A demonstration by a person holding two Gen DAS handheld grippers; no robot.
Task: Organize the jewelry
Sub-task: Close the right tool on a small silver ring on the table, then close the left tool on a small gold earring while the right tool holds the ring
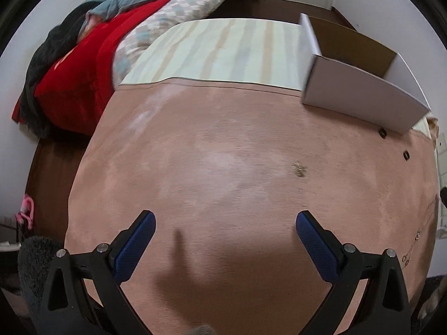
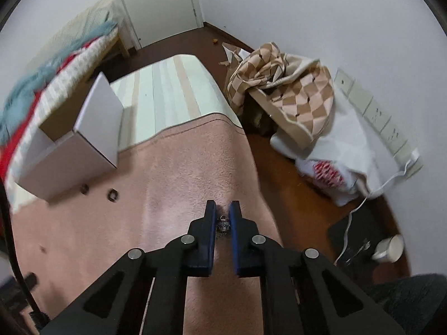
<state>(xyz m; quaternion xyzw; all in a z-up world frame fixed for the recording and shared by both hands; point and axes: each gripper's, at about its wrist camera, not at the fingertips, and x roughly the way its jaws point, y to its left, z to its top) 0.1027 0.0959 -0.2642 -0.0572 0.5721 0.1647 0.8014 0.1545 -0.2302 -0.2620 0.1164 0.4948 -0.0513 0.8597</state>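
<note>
Here the right gripper [image 2: 222, 212] points steeply down at a pink blanket [image 2: 173, 173], and its blue pads [image 2: 233, 223] are drawn together on a small piece of jewelry [image 2: 223, 223]. The piece shows only in the narrow slot between the pads: a silvery, metallic bit with a small loop or ring at the top and a darker, textured cluster under it, with what looks like a fine chain trailing just below; it is too small to tell more. It sits low against the blanket, near the blanket's right edge. The left gripper [image 1: 225, 220] hangs over a bare stretch of the same blanket with its jaws wide apart and nothing between them. At the far right of the left wrist view a thin chain [image 1: 413, 245] with small ring-like links lies stretched along the blanket, well apart from that gripper. Two small dark rings lie on the blanket just in front of a white cardboard box [image 2: 69, 150]: one [image 2: 84, 188] close to the box wall, the other [image 2: 113, 194] just beside it. The box stands open, brown inside, partly on the blanket and partly on a striped sheet [image 2: 167, 95] beyond. A small dark, glittery spot [image 1: 299, 169] also rests on the blanket; what it is cannot be told.
</note>
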